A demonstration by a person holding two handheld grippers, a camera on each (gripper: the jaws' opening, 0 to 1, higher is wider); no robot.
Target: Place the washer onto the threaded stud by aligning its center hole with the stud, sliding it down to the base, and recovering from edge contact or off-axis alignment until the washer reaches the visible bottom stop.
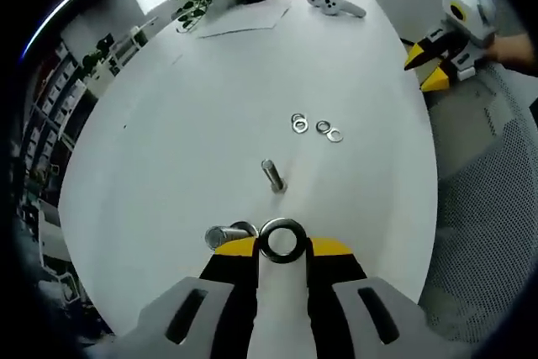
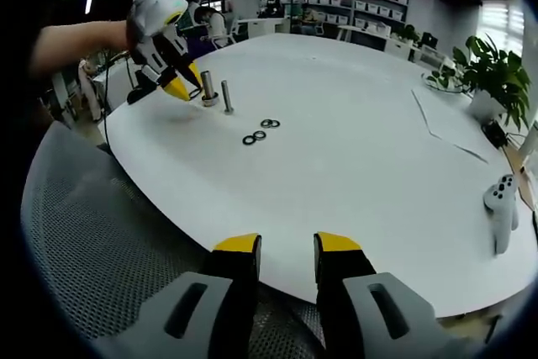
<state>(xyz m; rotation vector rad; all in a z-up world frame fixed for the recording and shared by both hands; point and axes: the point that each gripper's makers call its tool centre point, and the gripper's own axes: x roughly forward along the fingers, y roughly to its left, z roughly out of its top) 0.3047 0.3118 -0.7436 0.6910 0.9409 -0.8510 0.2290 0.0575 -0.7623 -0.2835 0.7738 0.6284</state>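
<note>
While a washer (image 1: 282, 240) is pinched flat in the left gripper (image 1: 282, 251) for lowering onto the threaded stud (image 1: 271, 176), the right gripper (image 2: 287, 250) is kept spread off the bench (image 2: 353, 149).

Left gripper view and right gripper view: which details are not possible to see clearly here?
- The second stud: in the left gripper view the held washer and the left gripper cover part of it.
- Thread on the standing stud: too small and blurred in both views.
- The loose washers: overlapping and tiny, so an exact count is uncertain.
- The white controller: distorted near the right gripper view's edge.
</note>
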